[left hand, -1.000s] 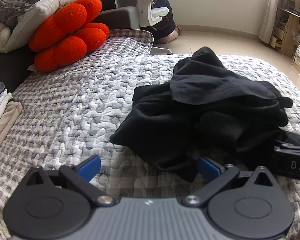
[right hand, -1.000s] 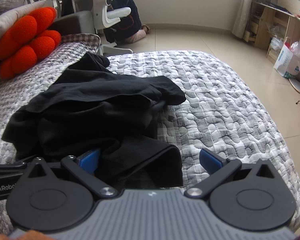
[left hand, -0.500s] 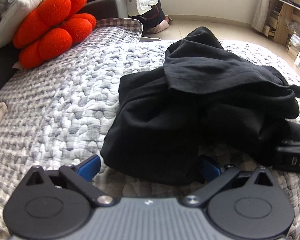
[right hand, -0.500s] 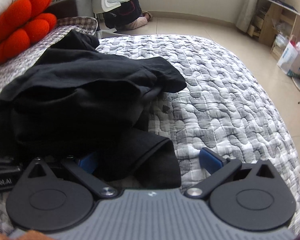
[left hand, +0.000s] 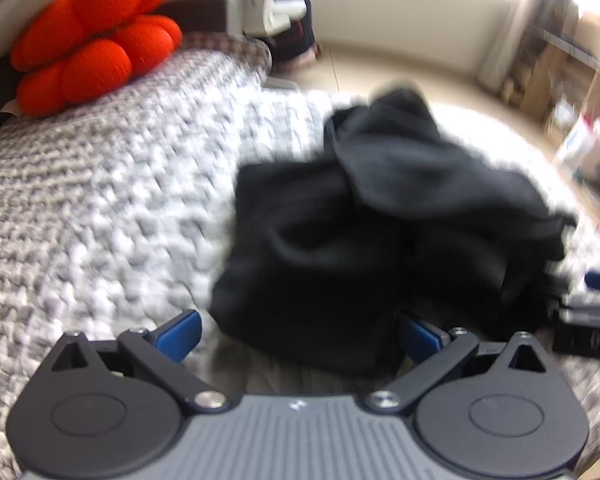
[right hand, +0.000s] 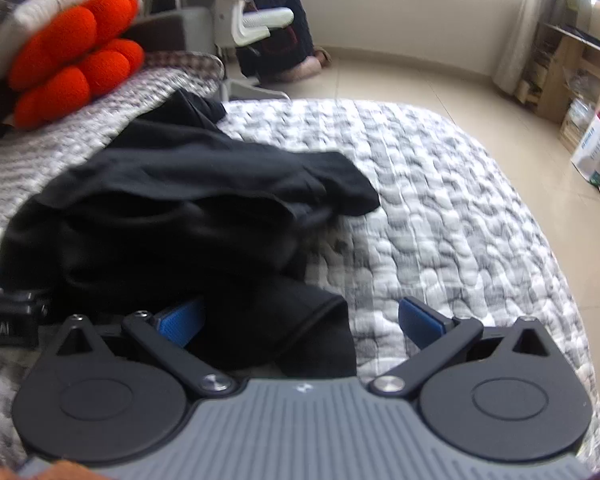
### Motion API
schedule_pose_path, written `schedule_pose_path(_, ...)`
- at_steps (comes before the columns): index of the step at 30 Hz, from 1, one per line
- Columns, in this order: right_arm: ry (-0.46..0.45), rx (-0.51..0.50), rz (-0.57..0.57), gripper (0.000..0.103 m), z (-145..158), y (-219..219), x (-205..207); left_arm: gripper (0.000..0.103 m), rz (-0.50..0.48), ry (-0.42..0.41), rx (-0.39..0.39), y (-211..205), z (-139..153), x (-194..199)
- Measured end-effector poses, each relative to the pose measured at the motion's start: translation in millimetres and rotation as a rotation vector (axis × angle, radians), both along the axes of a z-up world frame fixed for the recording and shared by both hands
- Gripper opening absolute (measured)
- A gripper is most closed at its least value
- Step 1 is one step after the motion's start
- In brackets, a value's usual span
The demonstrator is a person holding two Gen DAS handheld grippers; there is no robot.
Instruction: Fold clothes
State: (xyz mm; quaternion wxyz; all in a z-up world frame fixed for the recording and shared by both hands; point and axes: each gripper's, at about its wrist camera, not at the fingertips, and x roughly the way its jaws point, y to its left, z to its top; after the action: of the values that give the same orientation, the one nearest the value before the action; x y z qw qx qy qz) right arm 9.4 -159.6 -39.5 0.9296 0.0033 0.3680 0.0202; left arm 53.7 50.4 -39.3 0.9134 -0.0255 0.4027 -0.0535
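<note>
A crumpled black garment (left hand: 380, 232) lies on the grey-and-white quilted bed (left hand: 100, 208); it also shows in the right wrist view (right hand: 172, 208). My left gripper (left hand: 298, 334) is open, its blue pads on either side of the garment's near left corner, low over the quilt. My right gripper (right hand: 300, 320) is open, with a near fold of the garment (right hand: 300, 328) lying between its jaws. Each gripper shows at the edge of the other's view. The left wrist view is blurred.
An orange flower-shaped cushion (right hand: 72, 60) sits at the bed's far left by a grey pillow. A white office chair (right hand: 252, 12) stands beyond the bed. The bed's right edge drops to a tiled floor with shelves (right hand: 572, 60) and a bag (right hand: 596, 152).
Both grippers have moved forward onto the garment's near edge over the last second, then lifted slightly. The jaws have stayed open.
</note>
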Motion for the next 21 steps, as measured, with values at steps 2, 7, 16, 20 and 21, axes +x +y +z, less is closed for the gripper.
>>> schedule_pose_path(2,-0.065,0.008,0.036,0.103,13.6,3.4,-9.7,0.103,0.040,-0.065,-0.020,11.6,11.8,-1.8)
schedule_pose_path(7,-0.192,0.056,0.139,0.103,34.3,17.9,-26.7,0.103,0.194,-0.120,-0.017,41.2,23.1,0.0)
schedule_pose_path(16,-0.262,-0.044,0.315,0.081,33.2,75.2,-12.0,0.103,0.264,-0.073,-0.054,62.3,18.4,10.0)
schedule_pose_path(20,-0.255,-0.074,0.347,0.078,23.8,95.9,-0.3,0.102,0.259,-0.067,-0.058,64.9,17.0,11.7)
schedule_pose_path(21,-0.262,-0.086,0.354,0.078,22.3,100.5,1.1,0.102,0.260,-0.064,-0.061,66.0,16.3,12.2)
